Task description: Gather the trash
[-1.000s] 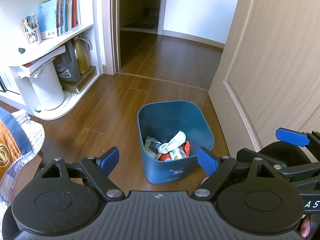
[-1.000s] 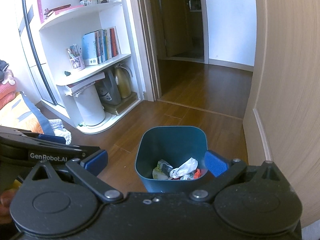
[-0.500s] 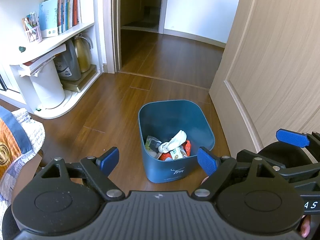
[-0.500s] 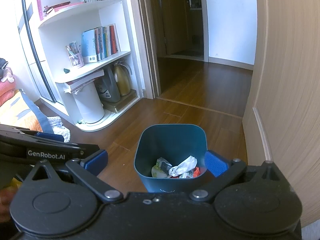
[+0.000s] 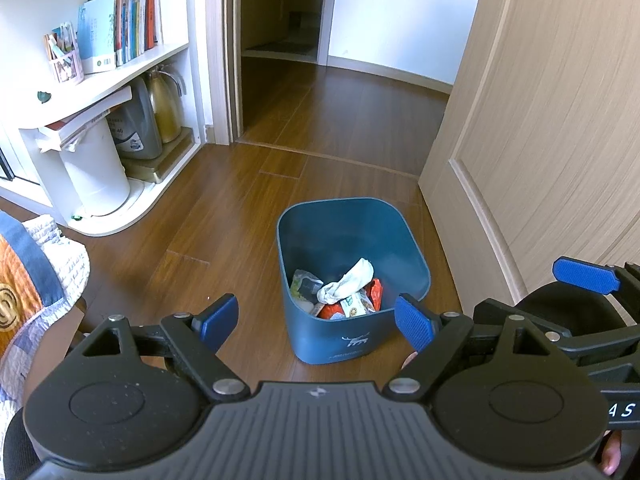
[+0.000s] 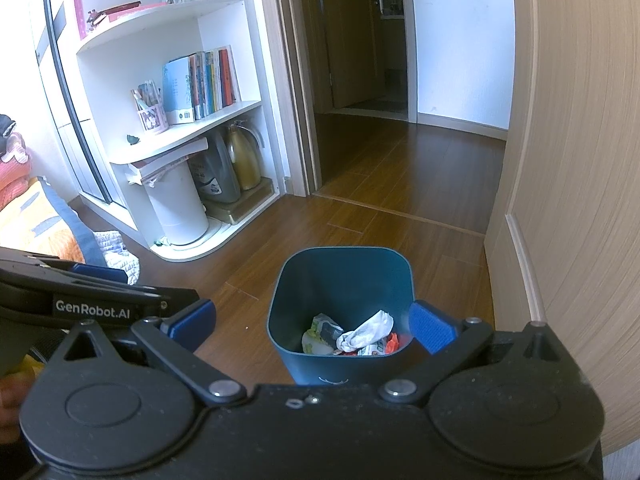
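1. The blue bin (image 5: 352,280) stands on the wooden floor (image 5: 224,216) near the door (image 5: 552,120), with a crumpled tissue (image 5: 346,282) and wrappers (image 5: 360,304) inside.
2. The left gripper (image 5: 316,320) hangs above it, fingers spread wide, empty.
3. The right gripper (image 6: 312,322) hangs beside it, fingers likewise wide, holding nothing.

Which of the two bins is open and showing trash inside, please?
The blue bin on the floor; the white bin under the shelf is covered.
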Demonstrator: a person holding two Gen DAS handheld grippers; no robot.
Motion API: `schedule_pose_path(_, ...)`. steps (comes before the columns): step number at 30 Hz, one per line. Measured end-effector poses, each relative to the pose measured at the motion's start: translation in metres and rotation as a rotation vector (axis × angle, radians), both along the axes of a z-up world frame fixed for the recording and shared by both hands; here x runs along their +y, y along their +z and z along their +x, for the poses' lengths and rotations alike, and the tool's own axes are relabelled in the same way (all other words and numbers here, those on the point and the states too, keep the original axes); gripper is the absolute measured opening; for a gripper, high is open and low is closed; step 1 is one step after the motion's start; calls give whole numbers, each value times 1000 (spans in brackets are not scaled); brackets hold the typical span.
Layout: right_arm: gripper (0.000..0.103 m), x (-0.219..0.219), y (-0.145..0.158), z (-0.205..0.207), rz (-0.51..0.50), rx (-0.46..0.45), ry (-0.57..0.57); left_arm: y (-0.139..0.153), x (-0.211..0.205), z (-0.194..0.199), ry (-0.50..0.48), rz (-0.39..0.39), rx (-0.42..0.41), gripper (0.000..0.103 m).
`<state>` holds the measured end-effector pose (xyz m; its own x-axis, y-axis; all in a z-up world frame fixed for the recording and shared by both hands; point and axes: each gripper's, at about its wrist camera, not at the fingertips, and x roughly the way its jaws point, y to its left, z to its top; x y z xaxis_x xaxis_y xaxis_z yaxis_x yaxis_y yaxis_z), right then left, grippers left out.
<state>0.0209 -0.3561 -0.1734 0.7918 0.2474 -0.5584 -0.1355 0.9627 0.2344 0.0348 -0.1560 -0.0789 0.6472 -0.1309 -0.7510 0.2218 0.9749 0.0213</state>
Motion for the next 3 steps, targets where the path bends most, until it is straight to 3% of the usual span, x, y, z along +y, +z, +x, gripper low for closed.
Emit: schedule_pose_path(3, 103, 0, -2, 0, 0, 3, -2, -1, 0, 0, 0, -1, 3, 86)
